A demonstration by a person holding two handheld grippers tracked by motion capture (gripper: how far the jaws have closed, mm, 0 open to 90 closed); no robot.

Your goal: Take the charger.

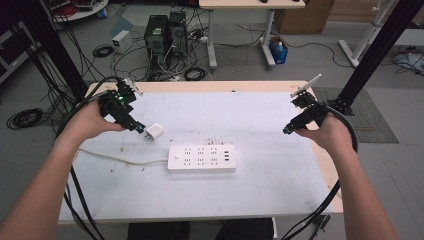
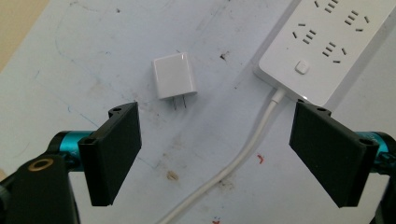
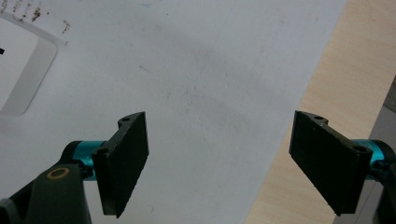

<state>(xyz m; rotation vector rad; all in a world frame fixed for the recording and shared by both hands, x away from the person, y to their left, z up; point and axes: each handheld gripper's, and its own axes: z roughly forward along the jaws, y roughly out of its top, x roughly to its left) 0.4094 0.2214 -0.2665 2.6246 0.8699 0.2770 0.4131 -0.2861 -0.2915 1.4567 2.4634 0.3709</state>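
Charger (image 2: pixel 173 74): glossy white plastic, smooth, with two thin metal prongs. Power strip (image 1: pixel 201 158): smooth white plastic, satin sheen. Table (image 1: pixel 260 125): matt white sheet, scuffed and stained, over pale wood edging. Gripper pads (image 2: pixel 114 158): matt black, finely ribbed.

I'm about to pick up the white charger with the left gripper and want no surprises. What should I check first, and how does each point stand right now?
1. Left gripper jaws open, nothing between them: ok.
2. White charger lies free on the table, apart from the power strip: ok.
3. Charger ahead of the left jaws, not yet between them: ok.
4. Charger prongs point toward the gripper, body flat on the table: ok for a grip across the body.
5. Strip's cable runs between the jaws' line and the strip, near the right jaw: not ok, mind a snag.
6. Right gripper open, off at the table's edge: ok.
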